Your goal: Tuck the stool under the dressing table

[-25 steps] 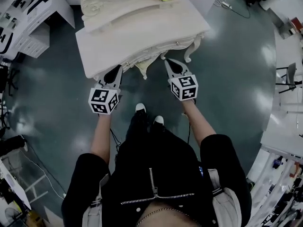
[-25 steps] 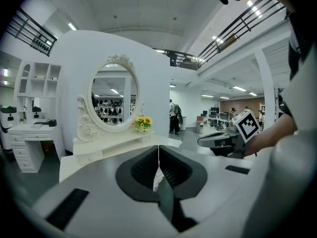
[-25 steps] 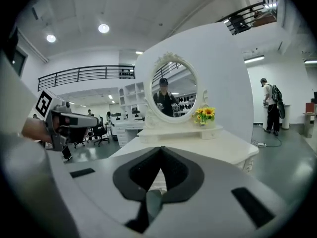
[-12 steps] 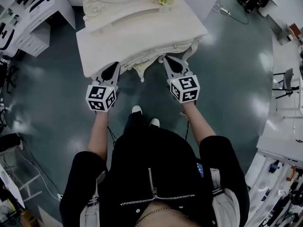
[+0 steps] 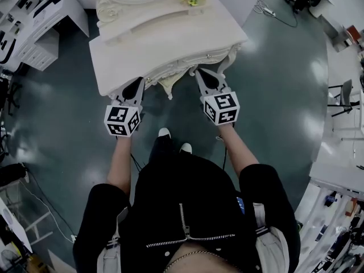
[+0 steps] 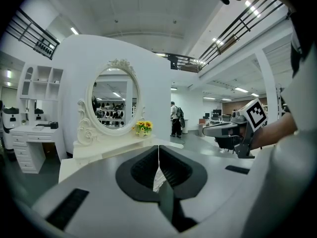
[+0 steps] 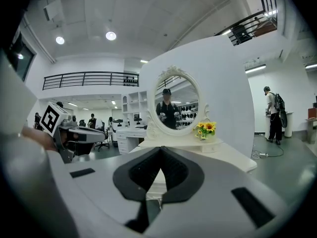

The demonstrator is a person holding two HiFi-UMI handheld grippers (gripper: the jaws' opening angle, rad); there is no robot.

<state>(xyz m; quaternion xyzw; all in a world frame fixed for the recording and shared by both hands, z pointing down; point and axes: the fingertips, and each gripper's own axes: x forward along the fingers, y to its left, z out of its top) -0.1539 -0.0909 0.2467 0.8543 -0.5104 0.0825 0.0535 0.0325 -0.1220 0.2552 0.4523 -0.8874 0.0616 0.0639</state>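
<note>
Stool shows in no view; I judge it already tucked. Grey left gripper (image 5: 136,84) and right gripper (image 5: 206,75), both clenched empty, hover mid-frame beside the ornate white dressing table (image 5: 170,38)'s front edge. Next move: back away.

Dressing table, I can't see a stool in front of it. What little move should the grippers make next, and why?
Probably draw both back a little from the dressing table. The left gripper and right gripper are shut, hold nothing, and point at its front edge. No stool shows on the floor, so it may already sit underneath, hidden.
</note>
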